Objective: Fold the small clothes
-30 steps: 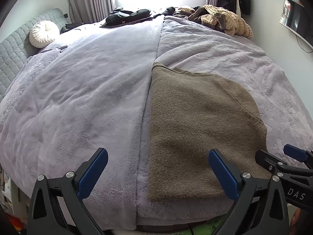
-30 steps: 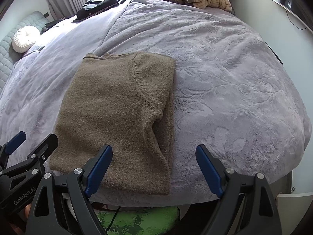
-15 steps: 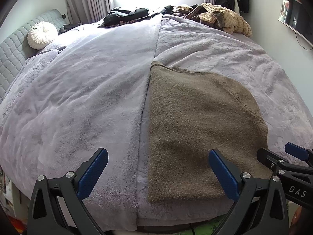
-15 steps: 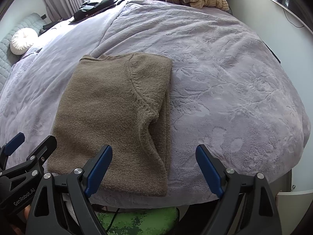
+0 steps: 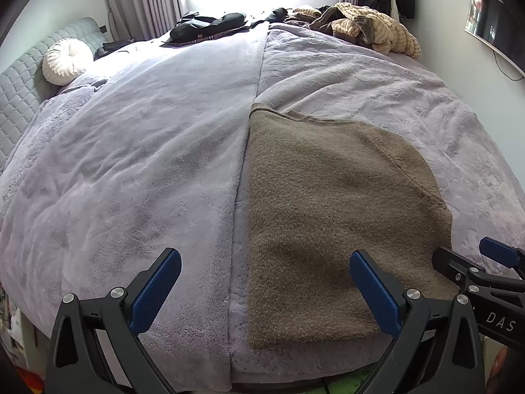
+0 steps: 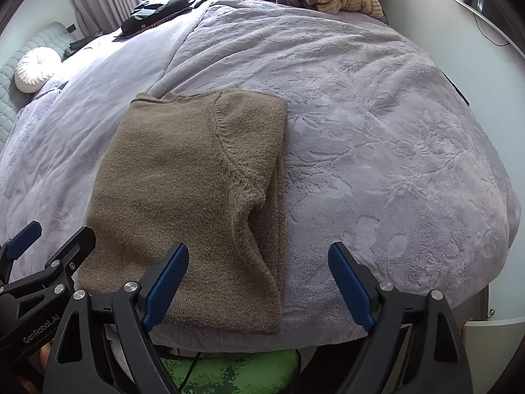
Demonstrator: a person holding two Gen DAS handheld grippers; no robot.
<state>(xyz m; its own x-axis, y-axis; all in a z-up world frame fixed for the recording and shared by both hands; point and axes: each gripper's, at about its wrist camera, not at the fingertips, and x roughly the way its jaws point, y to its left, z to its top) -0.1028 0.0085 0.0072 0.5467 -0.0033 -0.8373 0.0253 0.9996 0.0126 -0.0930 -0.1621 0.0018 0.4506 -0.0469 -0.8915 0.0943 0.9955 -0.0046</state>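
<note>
A brown knit sweater (image 5: 328,203) lies folded lengthwise on the lavender bed cover, its hem at the near edge; it also shows in the right wrist view (image 6: 193,190), with a sleeve folded along its right side. My left gripper (image 5: 264,290) is open and empty, just above the sweater's near left corner. My right gripper (image 6: 257,284) is open and empty, above the sweater's near right corner. Each gripper shows at the edge of the other's view.
The lavender bed cover (image 5: 131,151) fills both views. A pile of striped tan clothes (image 5: 370,29) and dark garments (image 5: 210,26) lie at the far end. A round white cushion (image 5: 65,60) sits by the grey headboard. A green mat (image 6: 236,374) lies on the floor.
Both grippers have drifted slightly; the sweater sits a touch lower and closer in both views. Both stay open and the sweater has not moved.
</note>
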